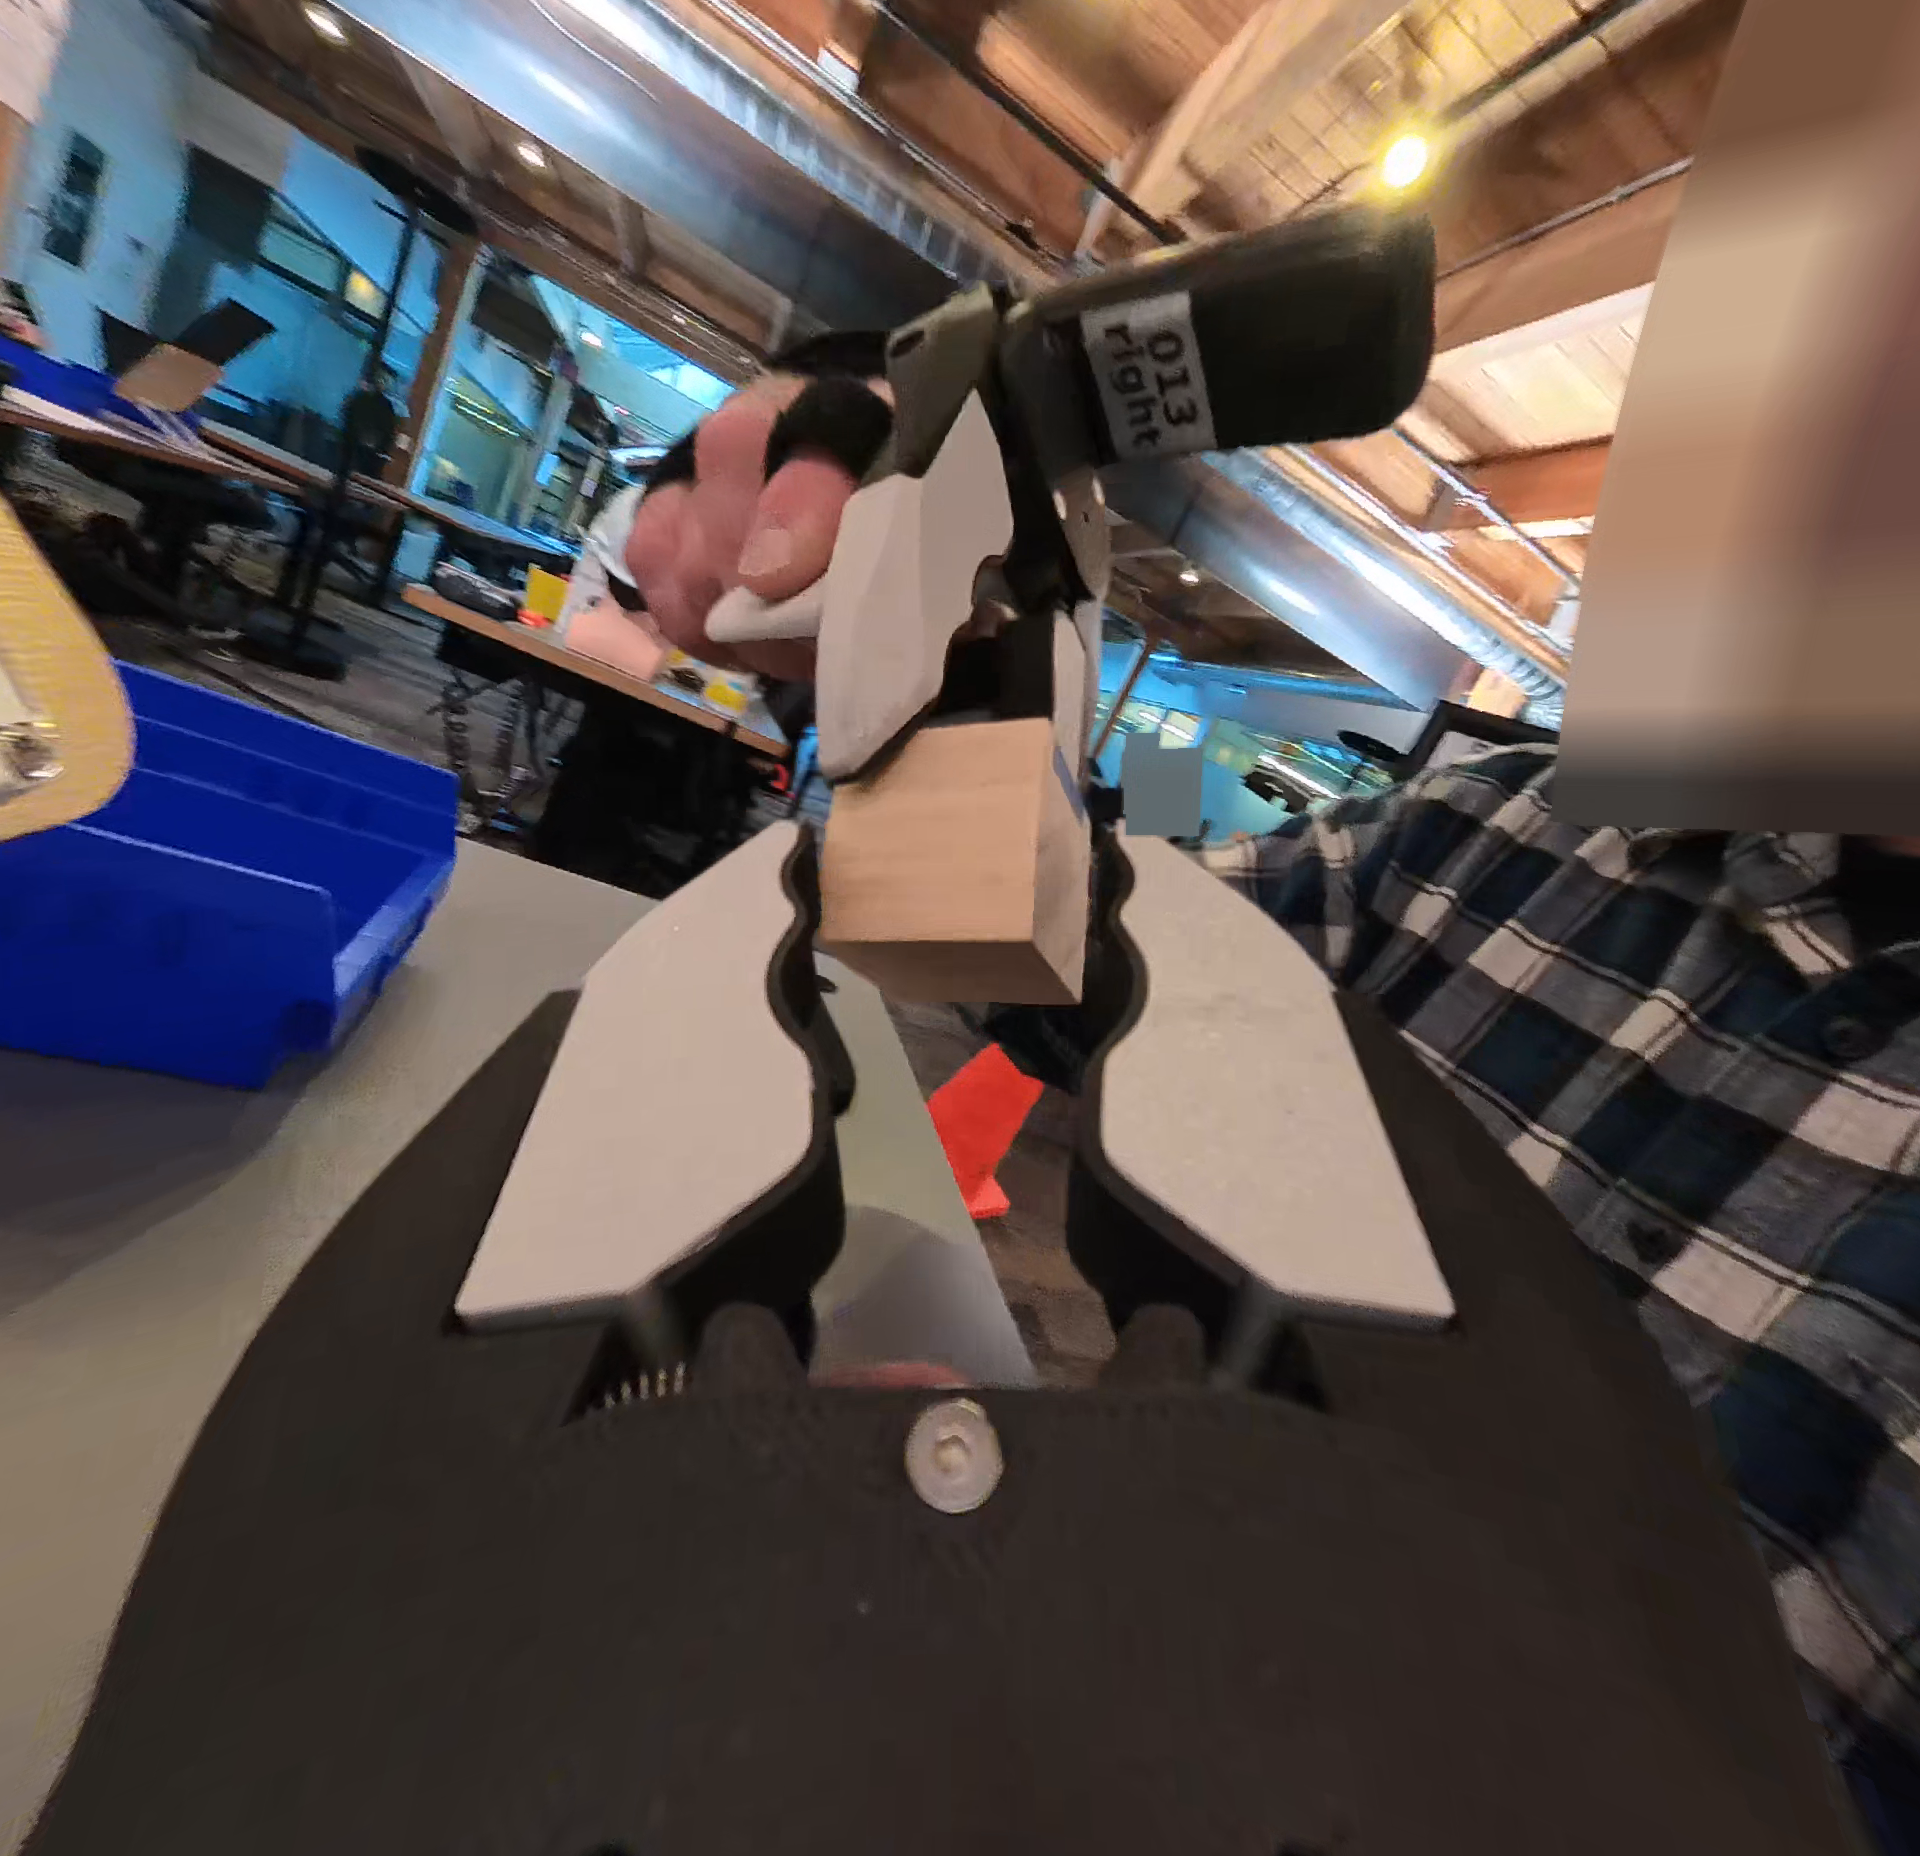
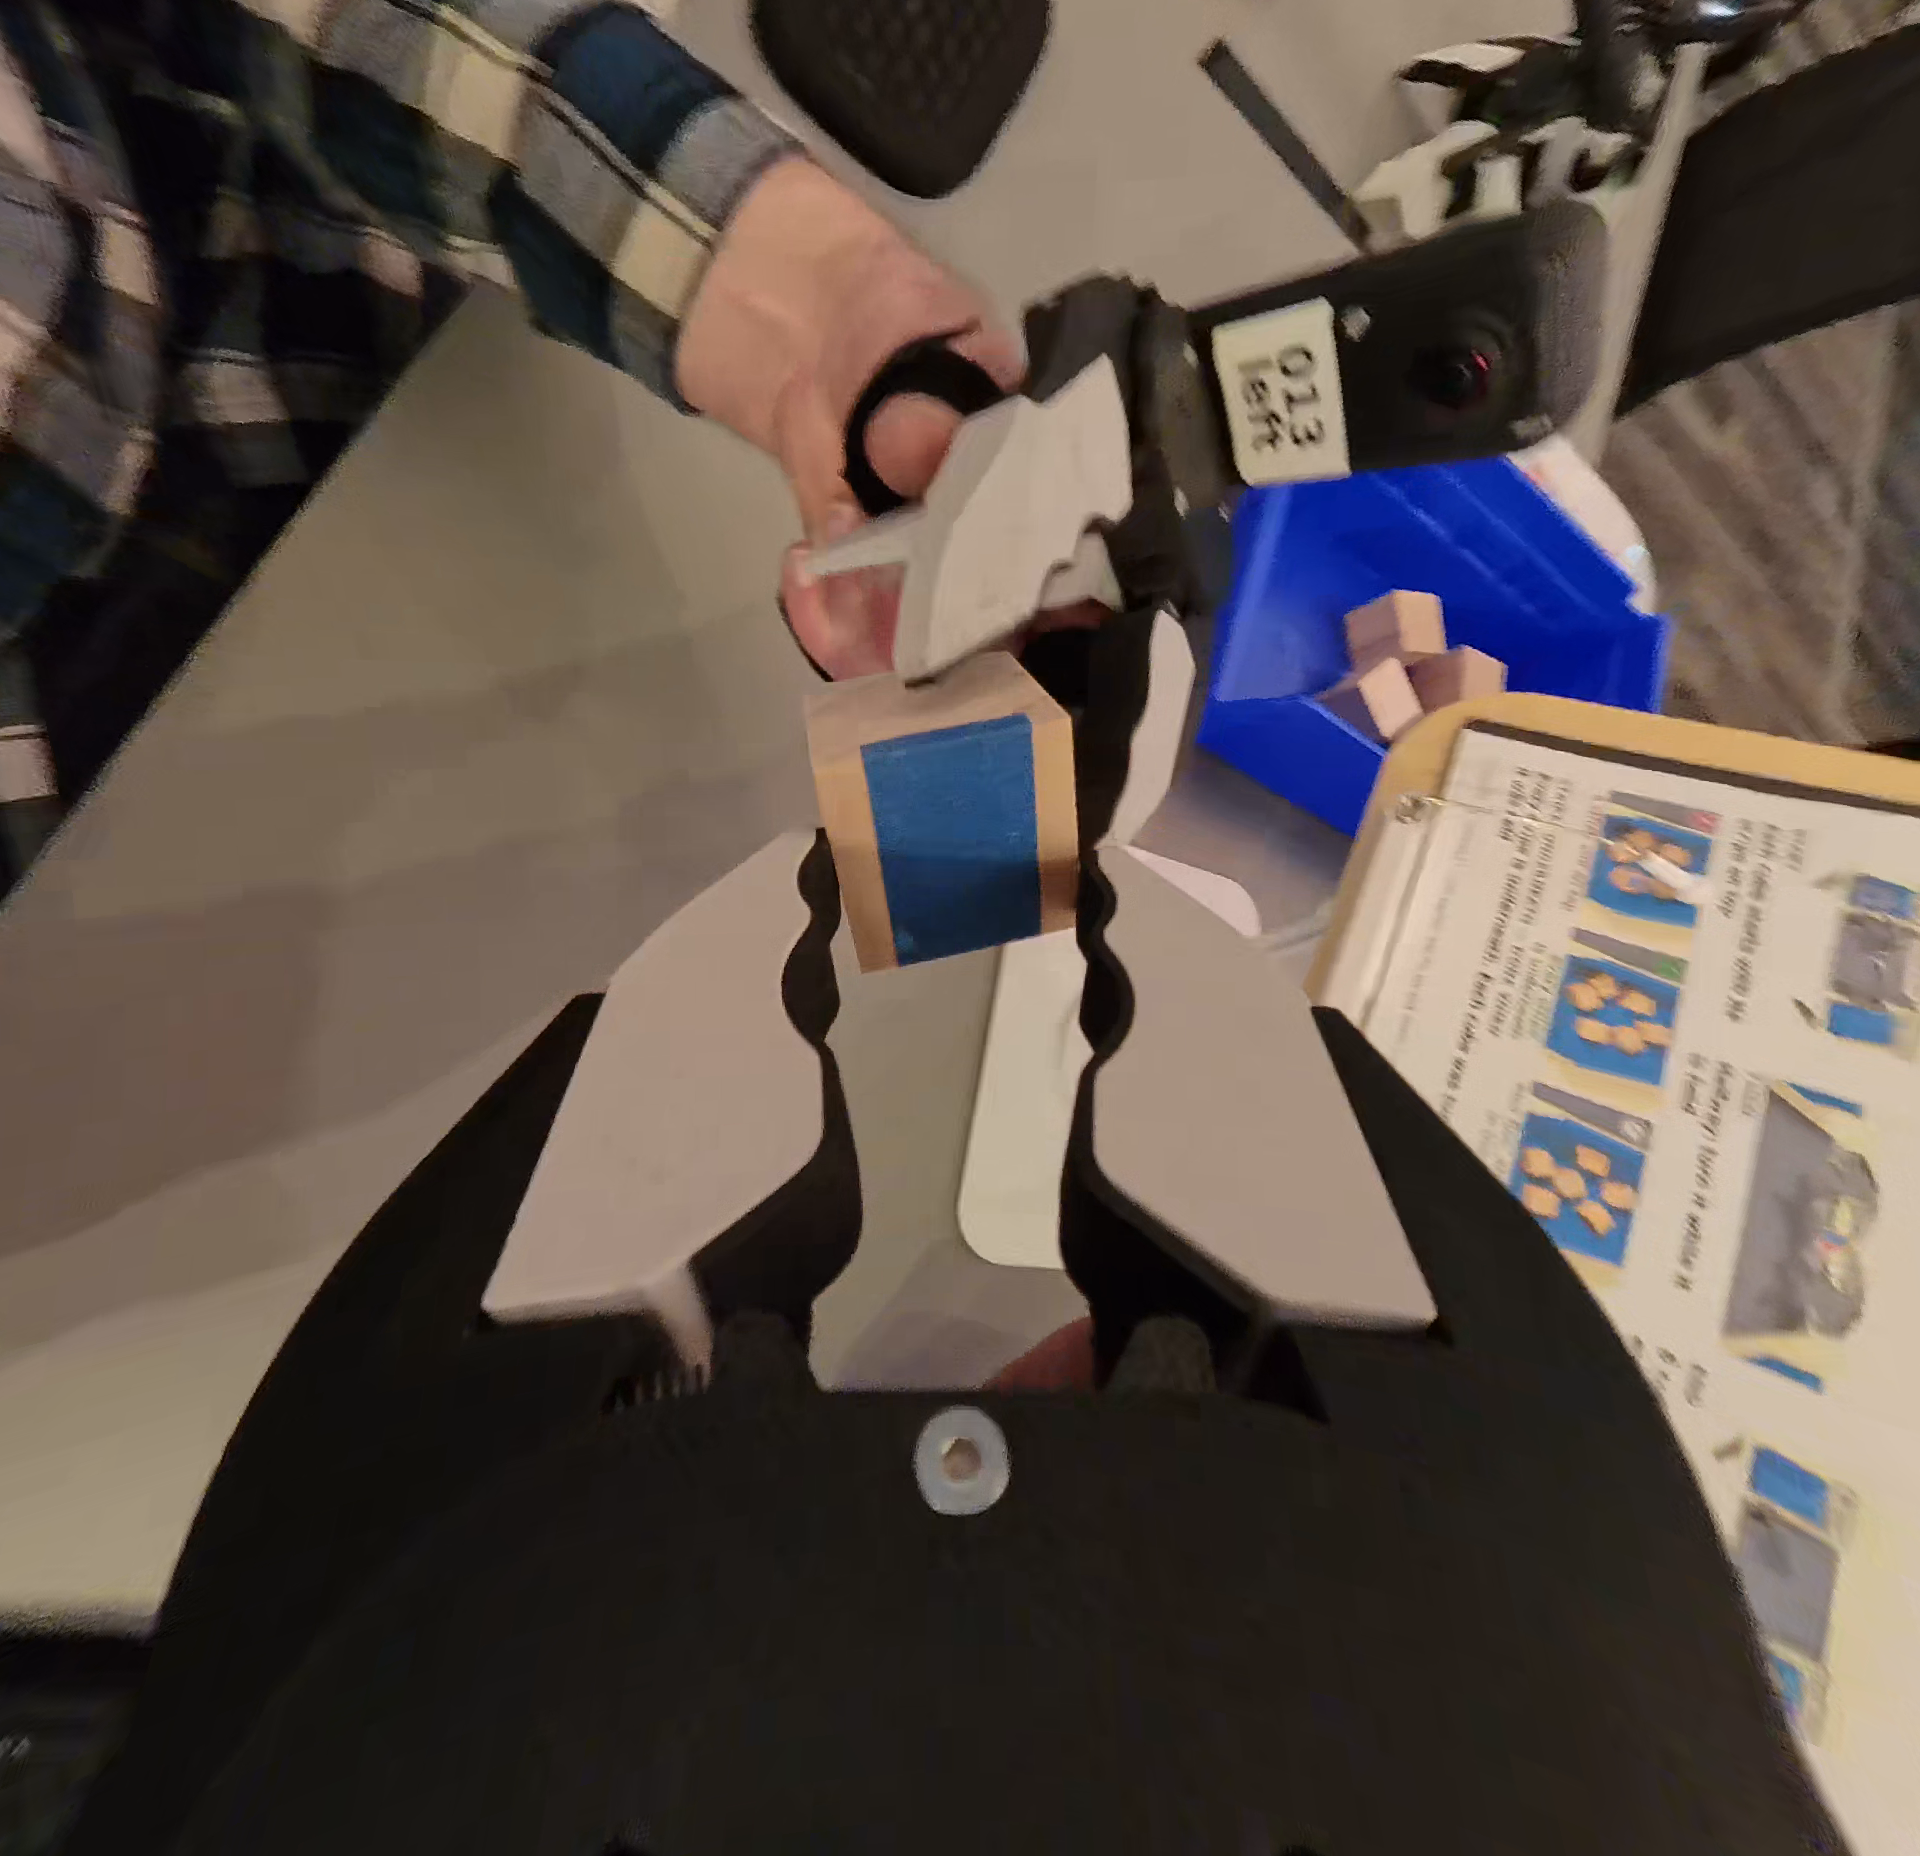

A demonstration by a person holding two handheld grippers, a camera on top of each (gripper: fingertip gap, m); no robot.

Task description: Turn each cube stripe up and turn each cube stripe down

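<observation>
So, a pale wooden cube with a wide blue tape stripe [image 2: 945,840] is being held up in mid-air, well clear of the grey tabletop [image 2: 416,767], and it sits between both sets of tongs at once. The right gripper [image 2: 951,871] is clamped on it: both black wavy pads are pressed flat against the two bare wood sides, with the striped face turned straight toward that camera.

The left gripper [image 1: 956,850] is wrapped around the same cube from the other direction. The left-hand pad is seen right against the wood, but a thin dark gap is showing at the right-hand pad, so it's taken as slack, not clamped. From that side only plain wood is seen, plus a sliver of blue at one edge.

Off to the side, a bright blue plastic bin [image 2: 1455,559] is parked on the table with a few more wooden cubes [image 2: 1392,653] piled inside. A wooden clipboard with a printed picture sheet [image 2: 1662,975] is lying just beside the bin.
</observation>
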